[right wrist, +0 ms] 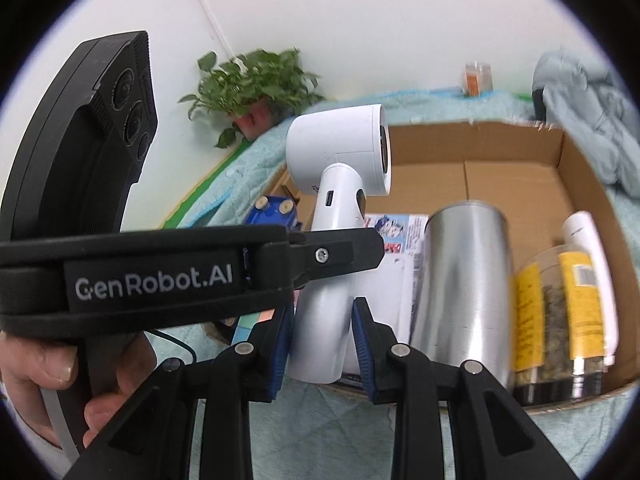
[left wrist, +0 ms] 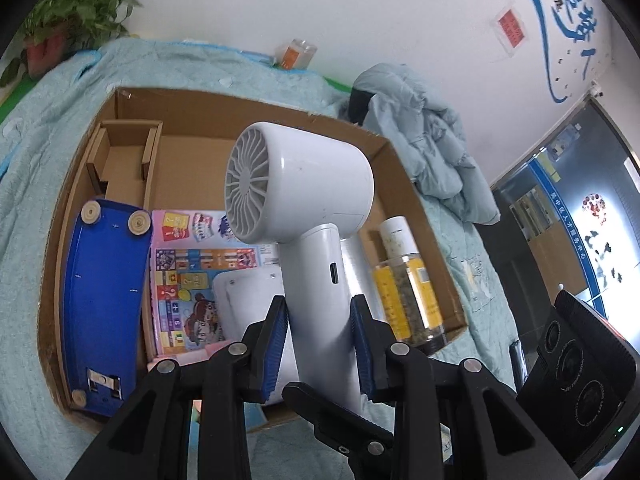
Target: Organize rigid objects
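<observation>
Step in hand: carrying the white hair dryer (left wrist: 304,184) to the cardboard box (left wrist: 404,160), or passing it between hands, by my guess.
Left tongs (left wrist: 320,316): blue pads pressed on the dryer's handle, holding it upright above the box.
Right tongs (right wrist: 322,320): pads flank the handle lower down; I cannot tell whether they are gripping.
Already boxed: blue tray (left wrist: 104,280), picture book (left wrist: 188,272), steel cup (right wrist: 460,280), jar (right wrist: 560,320).
Next move: lower the dryer into the bare back part of the box, then let go.

A hair dryer (left wrist: 304,208) is held at frame centre above the cardboard box (left wrist: 280,116); inside, a board (left wrist: 104,300) is seen lower left, a jar (left wrist: 408,300) lower right.
</observation>
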